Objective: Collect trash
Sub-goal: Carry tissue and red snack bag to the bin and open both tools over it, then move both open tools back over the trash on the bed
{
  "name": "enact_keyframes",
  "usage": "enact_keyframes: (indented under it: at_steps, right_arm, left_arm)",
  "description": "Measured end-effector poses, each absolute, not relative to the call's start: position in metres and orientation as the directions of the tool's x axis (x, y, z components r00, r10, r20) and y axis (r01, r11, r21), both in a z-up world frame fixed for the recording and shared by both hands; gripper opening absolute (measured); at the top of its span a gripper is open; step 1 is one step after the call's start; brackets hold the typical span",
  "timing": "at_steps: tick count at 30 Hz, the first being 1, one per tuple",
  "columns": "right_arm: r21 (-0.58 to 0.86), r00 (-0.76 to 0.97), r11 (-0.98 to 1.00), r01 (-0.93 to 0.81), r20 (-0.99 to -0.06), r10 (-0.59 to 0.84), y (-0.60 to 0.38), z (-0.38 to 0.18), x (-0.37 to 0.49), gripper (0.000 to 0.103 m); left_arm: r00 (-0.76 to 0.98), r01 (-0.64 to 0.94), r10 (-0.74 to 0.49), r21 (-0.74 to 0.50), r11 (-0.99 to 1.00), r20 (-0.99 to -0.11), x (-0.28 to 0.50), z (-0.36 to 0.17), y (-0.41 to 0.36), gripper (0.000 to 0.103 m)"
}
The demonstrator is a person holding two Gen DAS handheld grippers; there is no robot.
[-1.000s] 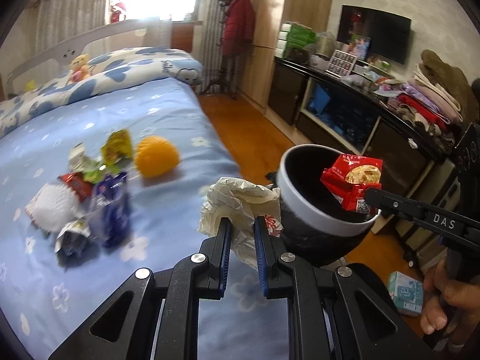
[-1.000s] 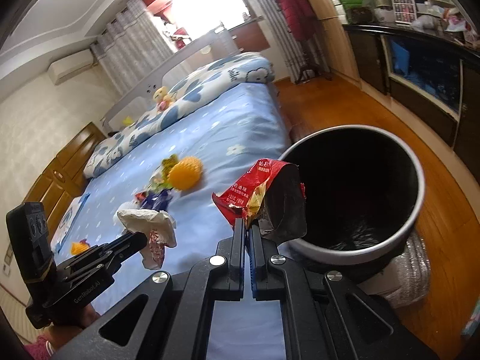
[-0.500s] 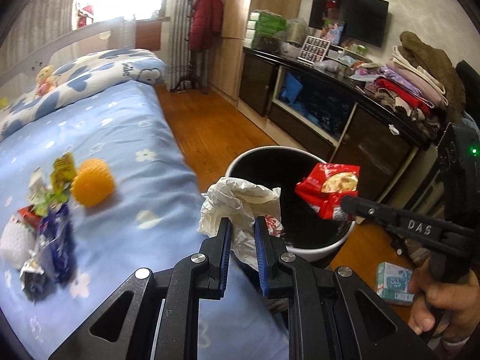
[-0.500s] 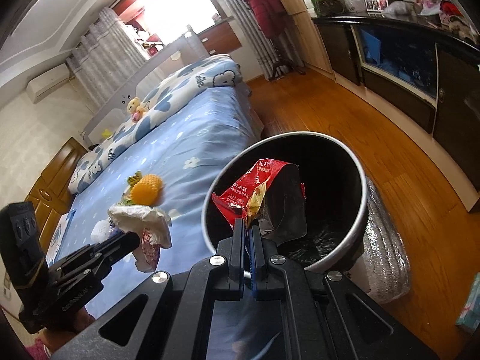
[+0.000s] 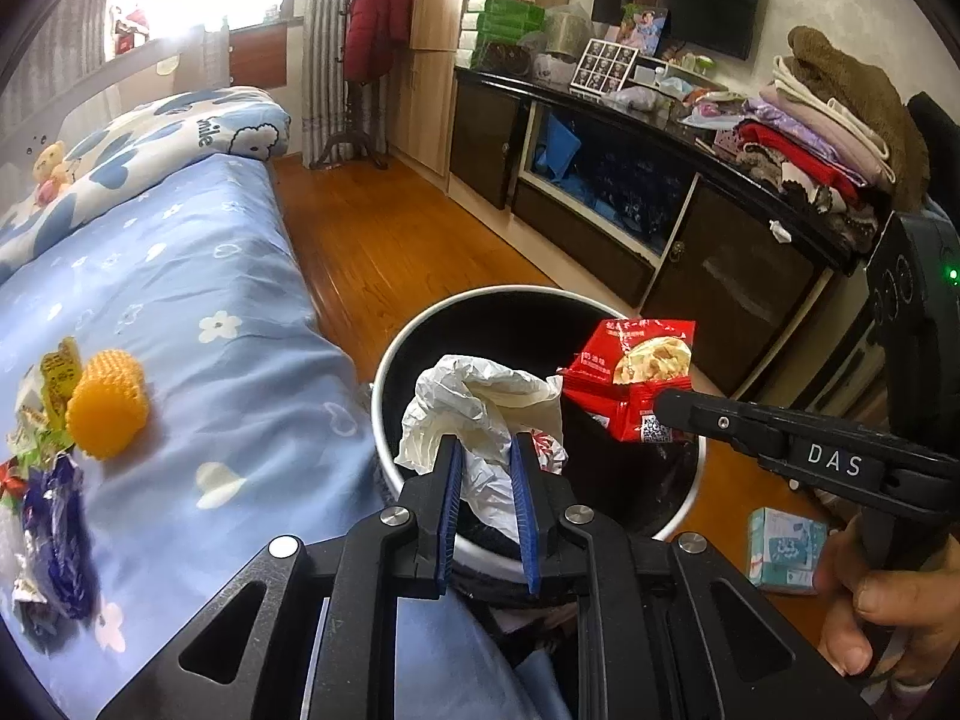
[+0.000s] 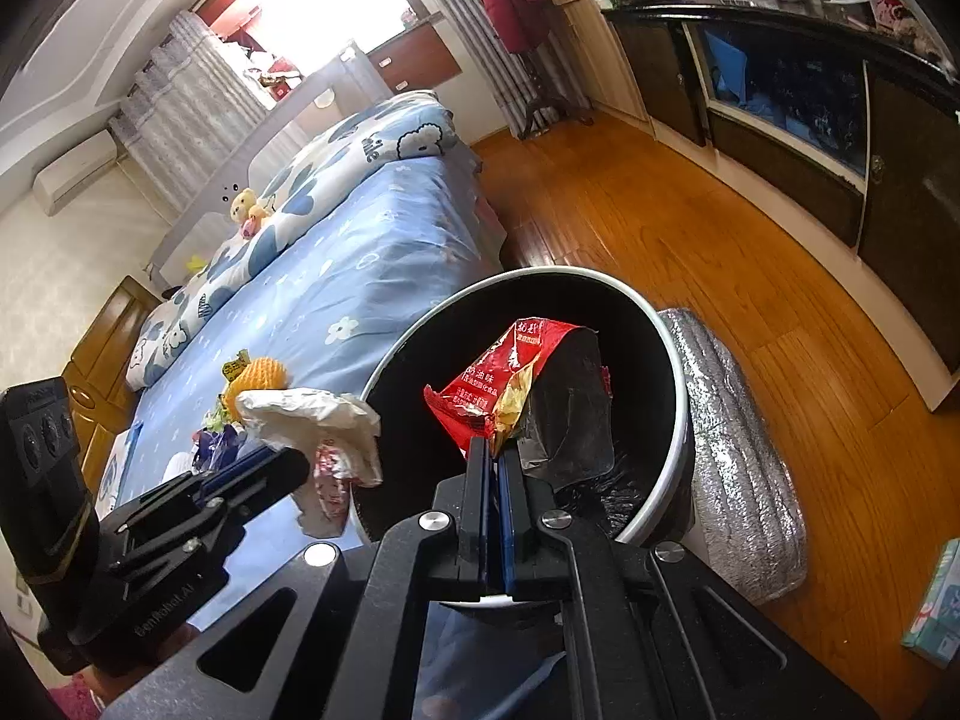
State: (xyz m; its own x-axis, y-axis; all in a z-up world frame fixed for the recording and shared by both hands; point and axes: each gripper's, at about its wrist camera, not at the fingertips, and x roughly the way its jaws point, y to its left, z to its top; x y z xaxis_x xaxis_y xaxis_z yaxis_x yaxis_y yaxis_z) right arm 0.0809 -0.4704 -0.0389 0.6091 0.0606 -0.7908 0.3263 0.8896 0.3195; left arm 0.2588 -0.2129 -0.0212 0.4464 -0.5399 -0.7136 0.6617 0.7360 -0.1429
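My left gripper (image 5: 485,443) is shut on a crumpled white paper wad (image 5: 480,402), held over the near rim of the black trash bin (image 5: 420,336). My right gripper (image 6: 493,444) is shut on a red snack wrapper (image 6: 510,372) that hangs above the bin's (image 6: 675,360) open mouth. In the left wrist view the right gripper (image 5: 666,405) reaches in from the right with the red wrapper (image 5: 636,372). In the right wrist view the left gripper (image 6: 288,462) holds the wad (image 6: 318,414) at the bin's left edge. More wrappers (image 5: 54,510) and an orange foam net (image 5: 108,411) lie on the blue bed.
The bin stands on the wooden floor (image 5: 384,252) against the bed's edge (image 5: 312,324). A silver foil bundle (image 6: 738,468) lies right of the bin. A dark cabinet (image 5: 678,234) with piled clothes runs along the right wall. A tissue pack (image 5: 786,549) lies on the floor.
Both grippers have moved away from the bed toward the bin; the wad and the red wrapper, earlier over the bedsheet, now hang over the bin. Grips are unchanged.
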Motion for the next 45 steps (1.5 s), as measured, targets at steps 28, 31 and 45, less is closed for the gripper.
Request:
enact_keyframes:
  at_steps: [28,31,45]
  right_arm:
    - [0.301,0.666,0.914,0.271,-0.744,0.048,-0.420,-0.025,0.077,0.079]
    - [0.285,0.674,0.933,0.219,-0.736,0.066,-0.395,-0.023,0.080,0.080]
    - [0.306,0.618,0.950,0.065,-0.760,0.202,-0.300,-0.049,0.107,0.082]
  left_arm:
    - [0.559,0.474,-0.427,-0.149,0.868,-0.711,0.215,-0.033,-0.139,0.064]
    - [0.579,0.431,-0.404,-0.155,0.889,-0.708,0.202,-0.034,-0.115,0.065]
    - [0.643,0.229,-0.280,-0.170,0.958,-0.713,0.158,-0.040,-0.034,0.065]
